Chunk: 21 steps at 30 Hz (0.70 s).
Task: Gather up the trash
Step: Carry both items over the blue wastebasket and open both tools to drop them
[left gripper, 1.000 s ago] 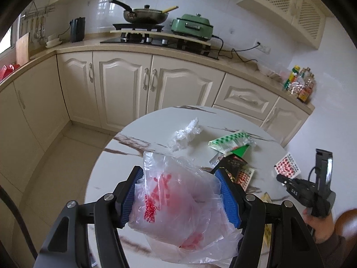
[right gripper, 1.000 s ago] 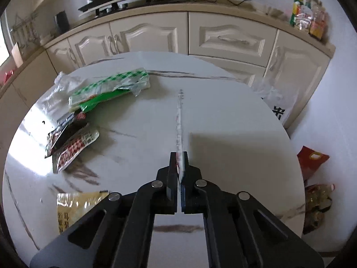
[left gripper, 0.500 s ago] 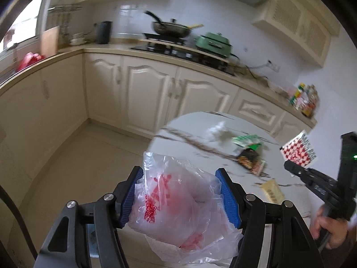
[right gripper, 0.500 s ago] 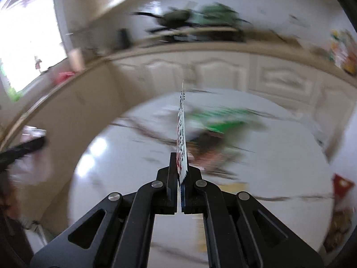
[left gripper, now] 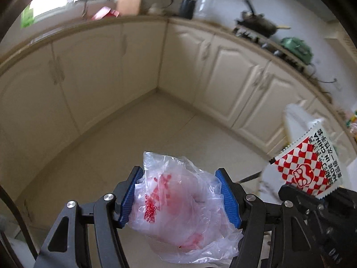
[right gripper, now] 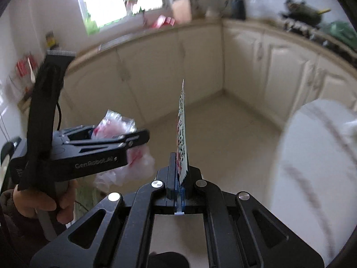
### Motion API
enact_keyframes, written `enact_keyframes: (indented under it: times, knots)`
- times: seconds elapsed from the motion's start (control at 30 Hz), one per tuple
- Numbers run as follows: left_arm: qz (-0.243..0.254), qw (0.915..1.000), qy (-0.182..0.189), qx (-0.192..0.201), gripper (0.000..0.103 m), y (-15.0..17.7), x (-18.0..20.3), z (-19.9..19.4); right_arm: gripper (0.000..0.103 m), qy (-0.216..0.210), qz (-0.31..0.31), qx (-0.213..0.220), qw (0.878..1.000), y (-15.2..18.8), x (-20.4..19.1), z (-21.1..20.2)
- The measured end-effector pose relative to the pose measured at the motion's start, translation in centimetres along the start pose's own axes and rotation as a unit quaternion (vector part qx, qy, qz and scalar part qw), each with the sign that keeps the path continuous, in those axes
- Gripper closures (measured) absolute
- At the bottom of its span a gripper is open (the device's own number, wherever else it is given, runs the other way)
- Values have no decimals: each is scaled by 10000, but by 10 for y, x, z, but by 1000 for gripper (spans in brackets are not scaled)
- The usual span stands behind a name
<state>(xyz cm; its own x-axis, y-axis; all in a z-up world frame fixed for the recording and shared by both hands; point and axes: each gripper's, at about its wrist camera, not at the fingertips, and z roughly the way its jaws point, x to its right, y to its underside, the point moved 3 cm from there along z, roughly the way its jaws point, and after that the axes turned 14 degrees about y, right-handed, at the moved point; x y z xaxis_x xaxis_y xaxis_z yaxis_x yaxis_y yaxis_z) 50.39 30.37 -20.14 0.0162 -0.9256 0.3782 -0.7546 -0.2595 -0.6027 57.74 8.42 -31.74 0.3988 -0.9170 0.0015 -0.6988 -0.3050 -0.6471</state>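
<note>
Left tongs (left gripper: 179,195) pinching a crumpled clear plastic bag (left gripper: 180,207) with red print above the kitchen floor (left gripper: 138,138), right tongs (right gripper: 179,174) pressed on a red-and-white checkered wrapper (right gripper: 182,131), beside the white surface's edge (right gripper: 287,138)

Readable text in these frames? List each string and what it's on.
"MADE IN CHINA", with Chinese characters beside it: red-checked packet in right gripper.
"GenRobot.AI": body of left gripper.
"DAS": partial marking on right gripper's body.
Red print on plastic bag: too crumpled to read.
</note>
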Motion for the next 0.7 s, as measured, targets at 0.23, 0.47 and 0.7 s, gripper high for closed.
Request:
enact_keyframes:
  times: [0.23, 0.47, 0.7]
  knots:
    - [-712, 9950, -271, -643, 41, 21, -80, 63, 100, 49, -341, -864, 9957, 33, -46, 105]
    - [-936, 9872, -539, -1175, 39, 27, -129, 125, 100, -117, -270, -1681, 9853, 66, -58, 194]
    - [-1084, 9807, -731, -1454, 33, 11, -153, 164, 100, -279, -303, -2149, 9758, 82, -59, 244]
